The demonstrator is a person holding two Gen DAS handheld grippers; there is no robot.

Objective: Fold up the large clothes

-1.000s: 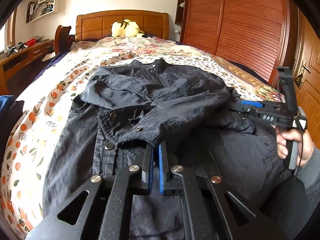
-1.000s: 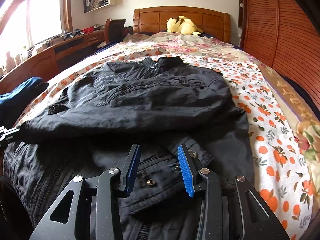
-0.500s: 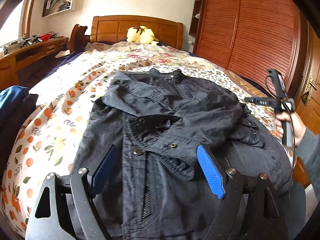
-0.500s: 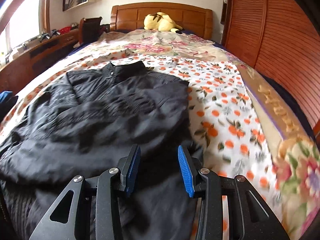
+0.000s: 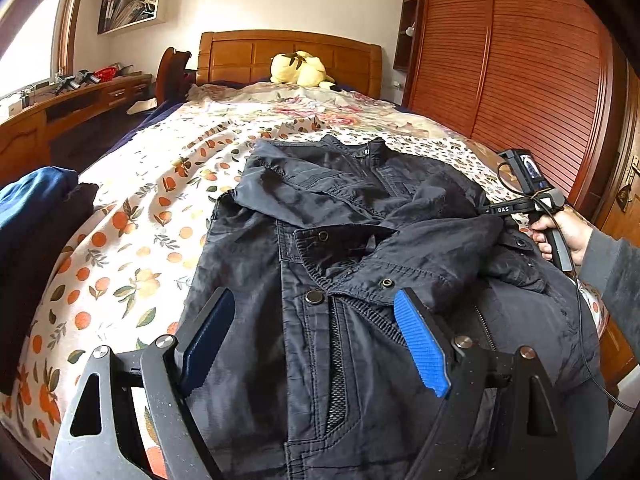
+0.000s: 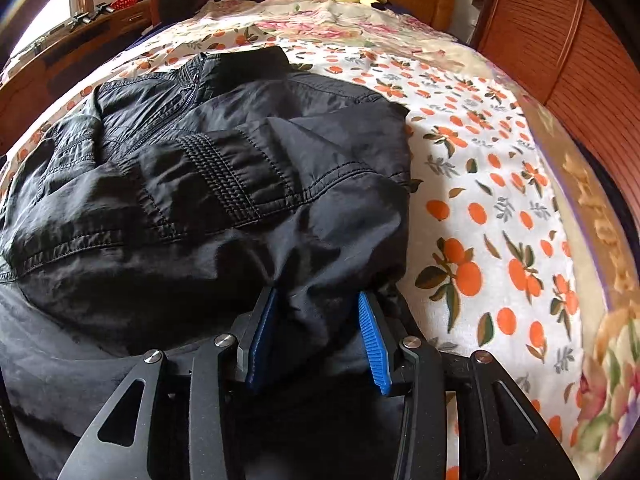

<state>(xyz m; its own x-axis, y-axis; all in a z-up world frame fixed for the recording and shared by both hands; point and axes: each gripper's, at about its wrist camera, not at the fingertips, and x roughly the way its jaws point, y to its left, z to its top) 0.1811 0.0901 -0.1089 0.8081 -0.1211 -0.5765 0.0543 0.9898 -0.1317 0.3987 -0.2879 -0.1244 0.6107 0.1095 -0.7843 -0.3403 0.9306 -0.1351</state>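
A large black jacket [image 5: 360, 240] lies face up on the bed, collar toward the headboard, both sleeves folded across its chest. My left gripper [image 5: 316, 316] is wide open just above the jacket's lower front, near the snap placket. My right gripper [image 6: 318, 312] is open, its blue pads straddling a fold of the jacket's [image 6: 224, 184] right side at the sleeve. In the left wrist view the right gripper's body [image 5: 532, 200] rests at the jacket's right edge, held by a hand.
The bed has an orange-fruit patterned sheet [image 5: 160, 220] [image 6: 480, 200]. A yellow plush toy [image 5: 300, 70] sits by the wooden headboard. Dark blue clothes [image 5: 32, 220] are piled at the bed's left edge. A wooden wardrobe [image 5: 520, 60] stands on the right, a desk on the left.
My left gripper opened, let go of the sleeve cuff and drew back. My right gripper moved right and forward to the jacket's right side; fabric now lies between its pads.
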